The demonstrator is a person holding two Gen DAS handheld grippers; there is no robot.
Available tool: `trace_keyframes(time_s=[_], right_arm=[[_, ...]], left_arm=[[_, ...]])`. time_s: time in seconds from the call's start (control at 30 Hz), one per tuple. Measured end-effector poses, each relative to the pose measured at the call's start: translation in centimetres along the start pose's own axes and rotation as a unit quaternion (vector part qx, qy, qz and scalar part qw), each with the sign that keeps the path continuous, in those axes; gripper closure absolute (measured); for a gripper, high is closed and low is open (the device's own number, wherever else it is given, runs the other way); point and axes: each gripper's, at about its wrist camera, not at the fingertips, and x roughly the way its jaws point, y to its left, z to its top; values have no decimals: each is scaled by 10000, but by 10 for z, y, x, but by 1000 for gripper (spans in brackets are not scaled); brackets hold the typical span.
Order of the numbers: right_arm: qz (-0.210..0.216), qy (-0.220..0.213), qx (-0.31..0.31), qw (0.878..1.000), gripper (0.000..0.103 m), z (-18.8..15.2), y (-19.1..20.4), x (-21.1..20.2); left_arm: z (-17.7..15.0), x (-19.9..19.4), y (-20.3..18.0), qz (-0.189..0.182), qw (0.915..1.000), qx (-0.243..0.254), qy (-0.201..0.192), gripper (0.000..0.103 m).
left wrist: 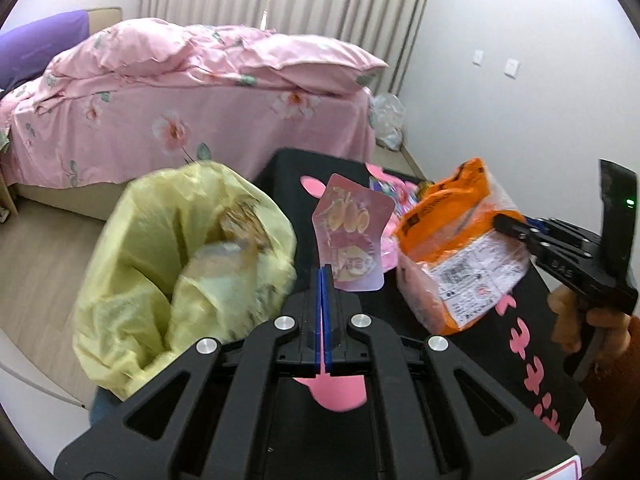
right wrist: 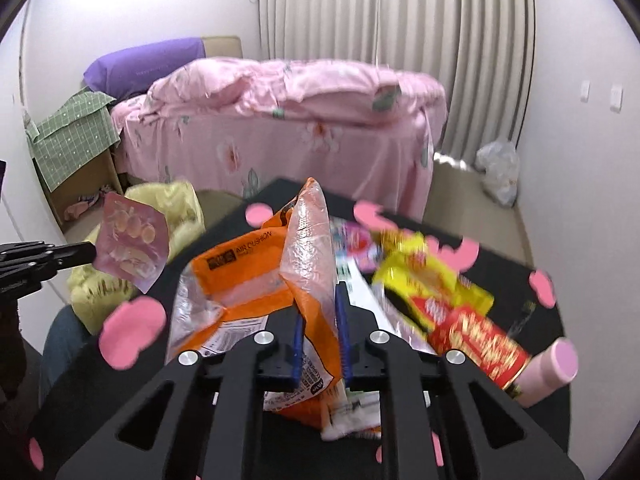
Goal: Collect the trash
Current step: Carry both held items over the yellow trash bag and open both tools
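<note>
Two close wrist views angled down over the black table (left wrist: 460, 344), sharing the pink bed (right wrist: 280, 120) beyond.

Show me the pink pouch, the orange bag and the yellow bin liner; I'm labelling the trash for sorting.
pink pouch (left wrist: 352, 236): left wrist view, middle of its printed face.
orange bag (right wrist: 244, 276): right wrist view, orange panel below the lettering.
yellow bin liner (left wrist: 144, 232): left wrist view, inner wall near the rim.

Bin bag (left wrist: 180, 264) stands left of table (left wrist: 448, 344), bed (left wrist: 192, 120) behind.
</note>
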Motion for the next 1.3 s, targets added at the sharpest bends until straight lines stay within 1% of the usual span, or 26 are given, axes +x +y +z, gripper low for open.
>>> trace_keyframes(time_s=[0.17,0.23,0.3,0.37,0.43,0.53,0.63,0.7,0.77,0.87,0.97,1.03,1.13,1.3], right_arm=[[-12,-375,-180,9991,91,36,22,-15],[-53,-481,-309,9984,91,48,33,-17],[-58,-542,-423,9976,91,59,46,-15],[-25,-562,-495,9972,91,68,57,-10],[113,-593,-500,9969,91,78,68,-4],[219,-618,-610,9960,91,89,86,8],[284,-594,-847,9942,91,99,108,27],[381,-444,-1044,9928,91,104,128,49],[622,-96,-1202,9908,91,101,148,80],[1024,484,-1259,9856,91,88,168,121],[1403,956,-1349,9762,91,72,188,155],[1565,1174,-1386,9708,91,64,198,170],[1650,1390,-1516,9646,91,55,208,184],[1768,1619,-1511,9590,91,50,209,198]], left_arm=[[15,-28,22,389,9982,-203,-399,103],[19,-42,36,673,9953,-371,-589,103],[19,-50,50,1006,9912,-536,-675,103],[15,-53,64,1229,9876,-729,-648,103],[8,-51,79,1370,9848,-921,-545,103],[-4,-45,92,1406,9832,-1096,-396,103],[-6,-42,97,1371,9828,-1187,-357,103],[-4,-42,100,1360,9825,-1207,-393,103],[-2,-37,104,1363,9826,-1211,-362,103],[-4,-16,114,1427,9817,-1262,-86,103],[-12,11,123,1420,9804,-1341,239,102],[-19,31,126,1367,9802,-1360,457,103],[-26,50,130,1337,9788,-1415,634,102],[-32,63,134,1331,9784,-1420,703,102]])
